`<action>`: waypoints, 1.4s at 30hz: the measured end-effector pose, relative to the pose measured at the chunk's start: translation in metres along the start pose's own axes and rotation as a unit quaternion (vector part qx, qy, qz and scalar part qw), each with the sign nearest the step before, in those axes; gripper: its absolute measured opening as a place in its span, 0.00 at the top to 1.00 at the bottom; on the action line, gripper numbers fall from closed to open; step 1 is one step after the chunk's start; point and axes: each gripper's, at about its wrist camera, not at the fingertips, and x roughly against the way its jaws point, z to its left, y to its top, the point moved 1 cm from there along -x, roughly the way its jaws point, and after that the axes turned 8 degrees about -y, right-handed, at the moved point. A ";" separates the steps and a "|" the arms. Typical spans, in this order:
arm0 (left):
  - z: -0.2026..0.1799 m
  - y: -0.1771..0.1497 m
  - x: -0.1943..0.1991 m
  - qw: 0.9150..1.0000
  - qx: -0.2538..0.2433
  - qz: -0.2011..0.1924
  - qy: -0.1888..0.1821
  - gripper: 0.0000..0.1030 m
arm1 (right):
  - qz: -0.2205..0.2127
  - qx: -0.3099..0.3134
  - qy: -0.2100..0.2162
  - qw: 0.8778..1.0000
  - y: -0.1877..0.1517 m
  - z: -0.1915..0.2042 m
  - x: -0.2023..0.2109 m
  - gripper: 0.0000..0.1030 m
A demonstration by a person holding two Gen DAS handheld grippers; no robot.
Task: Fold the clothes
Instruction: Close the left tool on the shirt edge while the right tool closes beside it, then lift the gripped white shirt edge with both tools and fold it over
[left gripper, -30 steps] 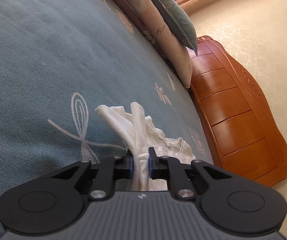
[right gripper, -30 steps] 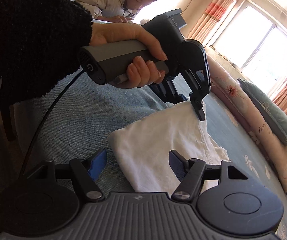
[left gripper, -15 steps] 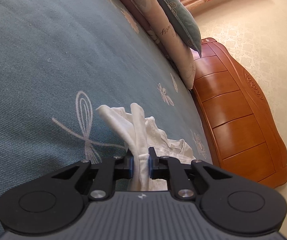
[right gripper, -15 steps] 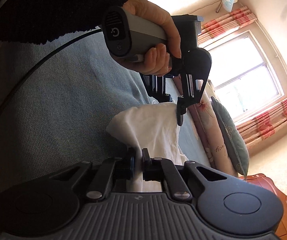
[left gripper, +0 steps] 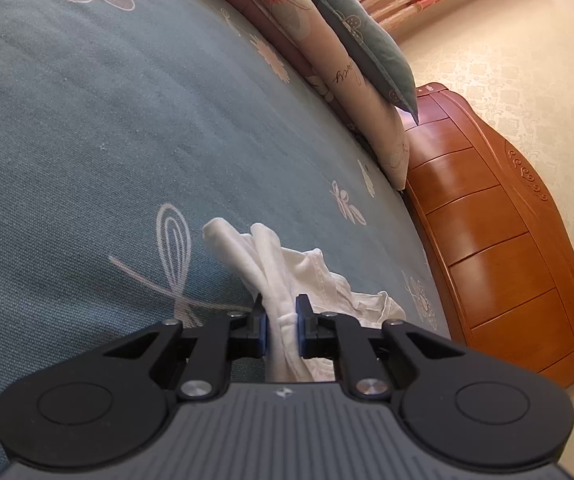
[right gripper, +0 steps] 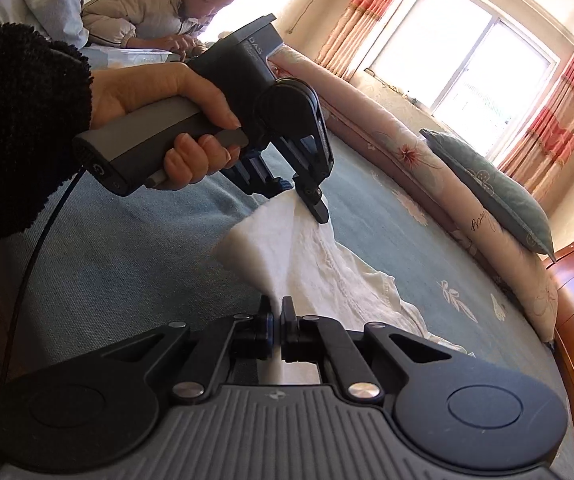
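Both grippers have a pinch on the crumpled white cotton garment (right gripper: pixel 319 264) rn, which sits mid-frame in the right wrist view on the blue-grey flower-print bedspread (left gripper: pixel 87 140).

The left gripper (left gripper: pixel 281 322) has its fingers narrow, clamped on a bunched ridge of the cloth at bottom centre of its own view. You can see the same tool in the right wrist view, upper centre, held in a hand (right gripper: pixel 175 120) w/ a fuzzy black sleeve.

The right gripper (right gripper: pixel 277 322) has its fingers nearly touching, w/ a thin corner of fabric caught between them, bottom centre.

The edge betw the two grips looks lifted and fairly taut, while the rest trails off toward lower right, wrinkly, on the bed.

Imo the step is carrying that held edge over to make a fold. Tips:
- keep both grips at the same height so the edge stays straight
- don't yank. The right pinch is on v little cloth and could slip
- let the loose part drag flat before laying it down
- aim away from the floral pillows (left gripper: pixel 327 60) at upper right, plenty of bed free at left
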 end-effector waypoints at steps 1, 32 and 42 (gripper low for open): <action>-0.002 0.000 0.000 1.000 0.001 -0.002 0.001 0.89 | -0.004 -0.004 -0.001 1.000 -0.001 -0.005 0.002 0.97; -0.218 -0.018 -0.101 0.980 -0.165 0.065 0.090 0.89 | -0.030 -0.212 -0.007 0.977 -0.076 -0.143 0.047 0.97; -0.260 -0.053 -0.170 0.969 -0.198 0.107 0.103 0.89 | -0.023 -0.275 -0.015 0.961 -0.115 -0.180 0.048 0.97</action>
